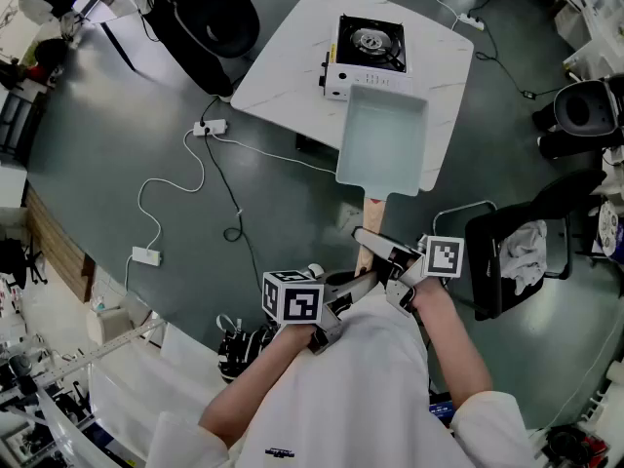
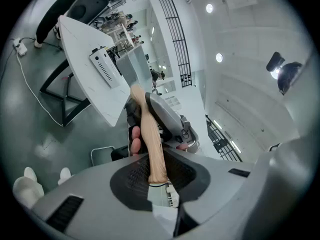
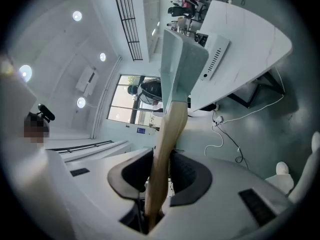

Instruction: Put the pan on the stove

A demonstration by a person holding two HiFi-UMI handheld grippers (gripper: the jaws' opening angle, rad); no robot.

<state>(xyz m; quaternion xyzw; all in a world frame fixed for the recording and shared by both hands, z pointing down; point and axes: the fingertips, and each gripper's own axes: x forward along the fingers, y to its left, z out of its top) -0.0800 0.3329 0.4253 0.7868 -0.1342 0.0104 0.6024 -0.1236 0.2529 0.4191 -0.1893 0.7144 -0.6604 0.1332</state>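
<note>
While the left gripper (image 1: 357,283) and right gripper (image 1: 376,246) both clamp the wooden handle (image 1: 373,217), with the pan (image 1: 382,139) aloft just short of the stove (image 1: 369,55), its overhanging weight may twist the handle loose between the pads.

left tongs (image 1: 361,279): clamped on butt end of wooden pan handle (image 1: 371,217), reaching in from handle's left | right tongs (image 1: 378,245): clamped on handle just ahead of left tongs, from handle's right | left forearm (image 1: 255,378), right forearm (image 1: 450,339): converging on handle
</note>
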